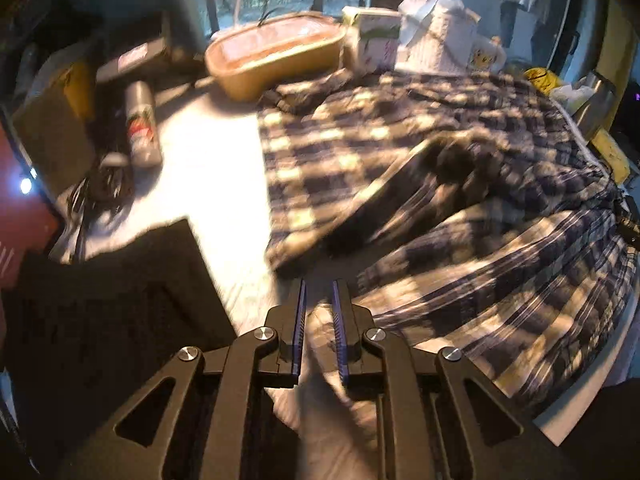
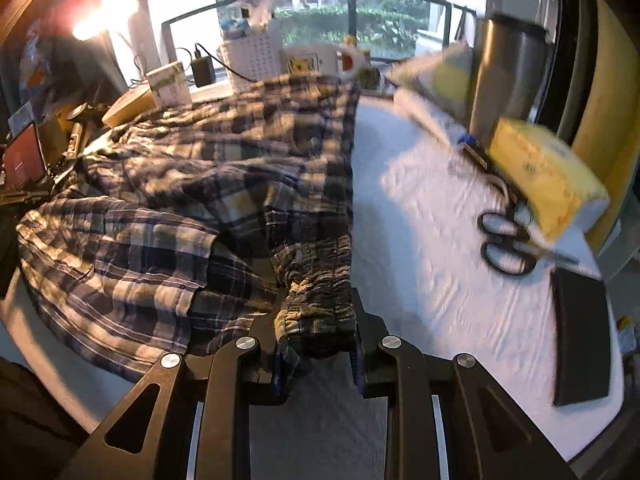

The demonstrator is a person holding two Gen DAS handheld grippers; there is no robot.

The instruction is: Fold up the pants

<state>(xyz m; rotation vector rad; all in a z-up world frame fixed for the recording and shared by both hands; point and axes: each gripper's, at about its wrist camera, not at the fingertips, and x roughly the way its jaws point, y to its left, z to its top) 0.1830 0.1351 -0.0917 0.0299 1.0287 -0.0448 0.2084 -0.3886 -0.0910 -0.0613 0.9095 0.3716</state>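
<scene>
The plaid pants (image 1: 400,168) lie spread and rumpled on the white-covered table (image 1: 208,160). My left gripper (image 1: 320,292) hovers just short of the near leg hem, fingers a little apart with nothing between them. In the right wrist view the pants (image 2: 192,184) fill the left half. My right gripper (image 2: 316,300) is closed on the bunched elastic waistband (image 2: 320,280) at the pants' right edge, and the cloth fills the gap between the fingers.
A tan basin (image 1: 276,56), a spray can (image 1: 142,124), cables (image 1: 104,184) and a dark pad (image 1: 120,300) sit at the left. Scissors (image 2: 506,240), a yellow tissue pack (image 2: 548,176), a steel tumbler (image 2: 508,76) and a black wallet (image 2: 580,336) lie at the right.
</scene>
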